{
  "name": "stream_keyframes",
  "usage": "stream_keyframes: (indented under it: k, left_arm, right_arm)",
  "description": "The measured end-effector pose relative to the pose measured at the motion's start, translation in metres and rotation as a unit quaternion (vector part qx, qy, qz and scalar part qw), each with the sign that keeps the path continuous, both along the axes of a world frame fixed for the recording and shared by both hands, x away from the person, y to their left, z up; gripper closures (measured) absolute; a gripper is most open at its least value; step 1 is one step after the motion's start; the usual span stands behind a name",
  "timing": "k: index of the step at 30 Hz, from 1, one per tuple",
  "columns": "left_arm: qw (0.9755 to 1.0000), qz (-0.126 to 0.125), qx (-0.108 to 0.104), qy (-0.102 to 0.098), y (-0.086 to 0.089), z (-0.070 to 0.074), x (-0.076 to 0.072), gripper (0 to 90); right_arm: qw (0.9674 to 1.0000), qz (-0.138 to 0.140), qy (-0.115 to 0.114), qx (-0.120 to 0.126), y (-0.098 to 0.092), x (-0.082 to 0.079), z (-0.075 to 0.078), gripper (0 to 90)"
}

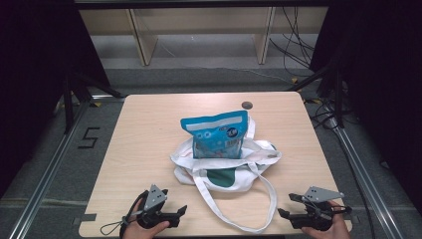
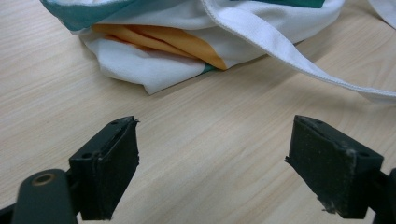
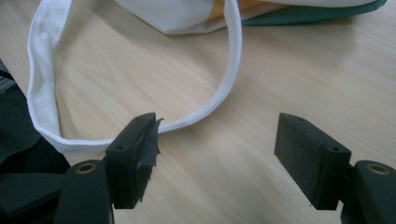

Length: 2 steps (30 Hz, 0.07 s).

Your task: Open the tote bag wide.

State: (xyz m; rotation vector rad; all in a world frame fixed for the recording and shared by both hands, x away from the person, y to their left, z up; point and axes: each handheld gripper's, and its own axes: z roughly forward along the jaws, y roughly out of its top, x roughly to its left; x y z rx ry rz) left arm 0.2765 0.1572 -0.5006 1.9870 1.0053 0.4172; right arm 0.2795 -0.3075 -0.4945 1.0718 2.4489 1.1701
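In the middle of the high view your white tote bag (image 1: 224,167) lies crumpled on the wooden table (image 1: 149,139), with a dark green patch on its near face, and a blue snack pouch (image 1: 218,134) stands upright in its open mouth, its top leaning toward the upper right of the frame. One long strap (image 1: 259,214) loops from the bag down toward the lower edge of the frame, ending between your two hands. Your left gripper (image 1: 171,211) sits at the lower left of that view, your right gripper (image 1: 291,206) at the lower right, both near the table's front edge and apart from the bag. In the left gripper view your jaws stand wide apart over bare wood with nothing between them, the bag's folded corner showing orange cloth in the upper part of the frame. In the right gripper view the jaws are likewise spread wide and empty; the strap curves past just behind the tip of the frame-left jaw.
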Motion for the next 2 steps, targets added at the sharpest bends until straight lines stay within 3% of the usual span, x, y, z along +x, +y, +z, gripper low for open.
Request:
stream_keyframes:
  k: [2]
  left_arm:
    - [1.0,-0.001,0.009,0.0,0.0012,0.0004,0.0005,15.4]
  right_arm:
    - [0.9999,-0.011,0.013,0.003,-0.0003,-0.0016,0.0014,31.1]
